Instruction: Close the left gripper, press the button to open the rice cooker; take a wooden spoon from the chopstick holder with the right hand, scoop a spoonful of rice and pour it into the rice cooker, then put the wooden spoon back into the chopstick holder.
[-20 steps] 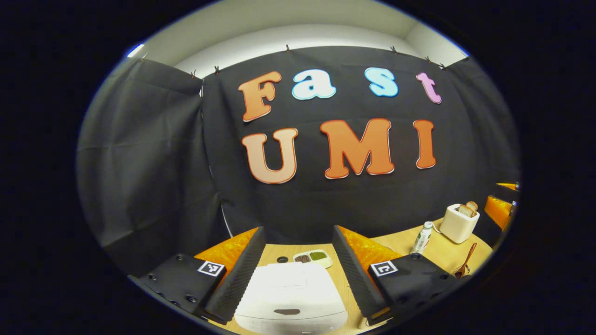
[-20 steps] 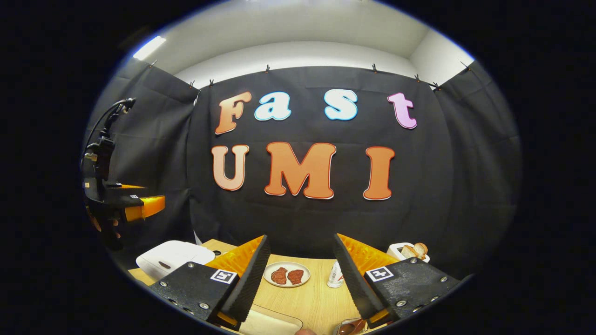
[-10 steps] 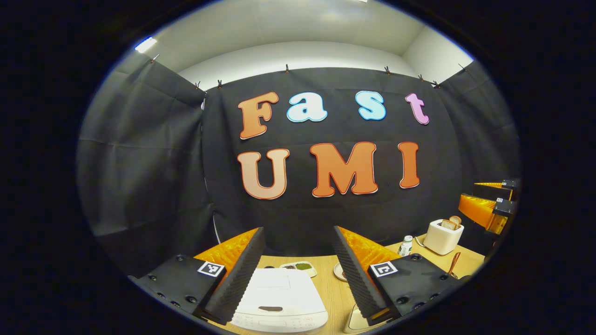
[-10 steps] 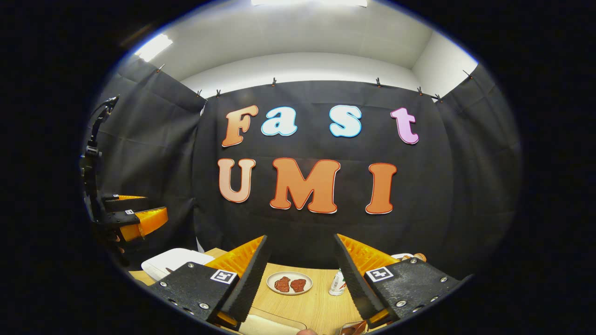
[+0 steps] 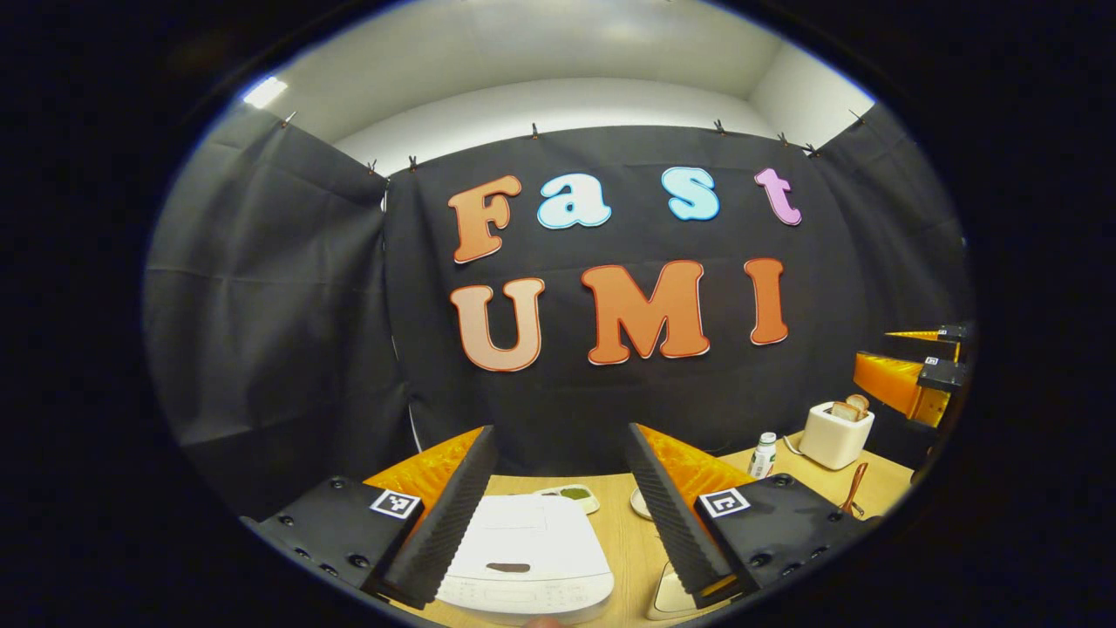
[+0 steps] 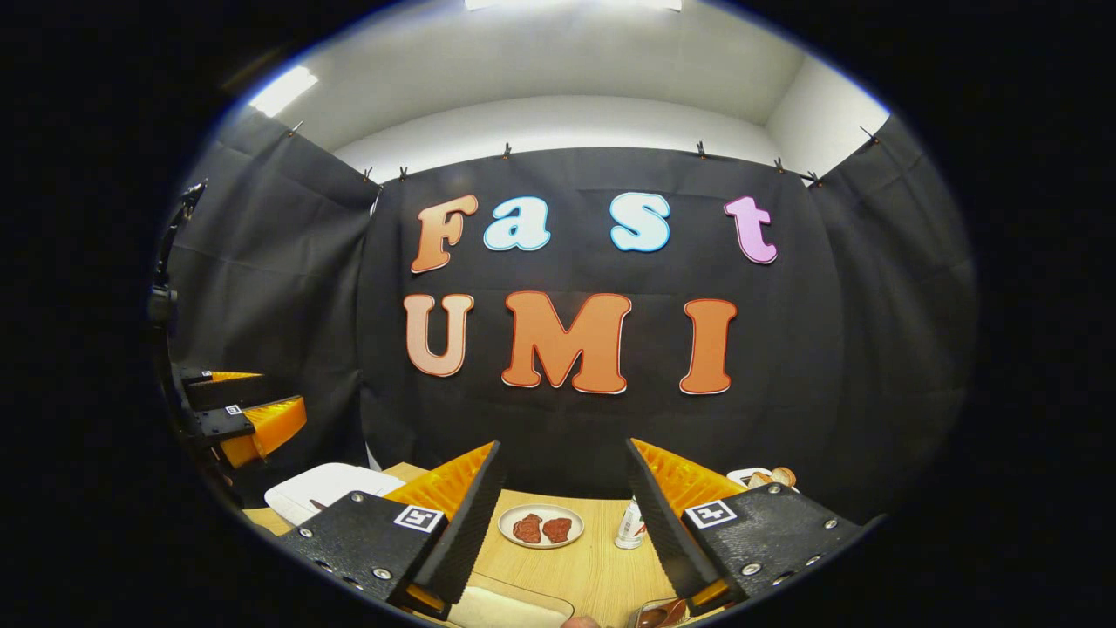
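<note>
While both claws gape, smooth white rounded rice cooker (image 5: pixel 523 558), wood-grain table (image 5: pixel 623 545)

Staged recording booth: black cloth wall (image 6: pixel 872 349) clipped above, light wooden table (image 5: pixel 628 532) with kitchenware along the bottom.

- Ceiling lights (image 6: pixel 286 87) glare at the top of both views, brightening the white wall above the dark cloth.
- The wooden surface (image 5: pixel 628 545) is evenly lit, with soft shadows.
- Fisheye distortion bends the edges; focus is sharp, without motion blur.
</note>
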A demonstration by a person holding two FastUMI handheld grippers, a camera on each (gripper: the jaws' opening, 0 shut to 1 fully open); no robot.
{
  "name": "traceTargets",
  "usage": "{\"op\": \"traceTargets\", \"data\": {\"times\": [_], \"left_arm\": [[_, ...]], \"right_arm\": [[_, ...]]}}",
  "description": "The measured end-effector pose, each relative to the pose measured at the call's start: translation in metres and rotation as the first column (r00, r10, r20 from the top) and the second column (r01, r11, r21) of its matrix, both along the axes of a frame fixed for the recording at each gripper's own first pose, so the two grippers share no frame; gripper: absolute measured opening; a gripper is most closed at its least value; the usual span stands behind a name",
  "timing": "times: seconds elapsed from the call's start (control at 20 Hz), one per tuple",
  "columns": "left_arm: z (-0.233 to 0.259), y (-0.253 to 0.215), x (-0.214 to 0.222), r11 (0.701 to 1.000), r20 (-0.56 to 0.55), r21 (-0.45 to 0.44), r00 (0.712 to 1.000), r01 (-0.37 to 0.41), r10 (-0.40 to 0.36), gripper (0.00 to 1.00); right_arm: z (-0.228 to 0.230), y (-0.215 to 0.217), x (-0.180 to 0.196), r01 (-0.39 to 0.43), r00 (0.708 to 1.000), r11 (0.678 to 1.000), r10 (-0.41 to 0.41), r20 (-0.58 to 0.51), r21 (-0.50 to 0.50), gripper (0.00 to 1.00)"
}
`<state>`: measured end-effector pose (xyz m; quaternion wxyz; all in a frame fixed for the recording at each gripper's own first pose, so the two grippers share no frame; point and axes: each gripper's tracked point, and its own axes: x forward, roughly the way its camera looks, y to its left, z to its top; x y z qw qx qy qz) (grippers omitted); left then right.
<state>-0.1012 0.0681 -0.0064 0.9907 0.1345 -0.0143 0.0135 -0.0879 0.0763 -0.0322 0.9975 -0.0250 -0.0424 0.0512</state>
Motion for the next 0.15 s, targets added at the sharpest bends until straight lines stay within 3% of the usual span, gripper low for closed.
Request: {"op": "traceTargets", "data": {"times": [0.15], "left_arm": [[0.0057, -0.0028, 0.0014, 1.000, 0.009, 0.001, 1.000, 0.009, -0.009, 0.99]], "right_arm": [[0.0011, 0.0015, -0.0001, -0.006, 1.000, 1.000, 0.006, -0.001, 0.003, 0.86]]}}
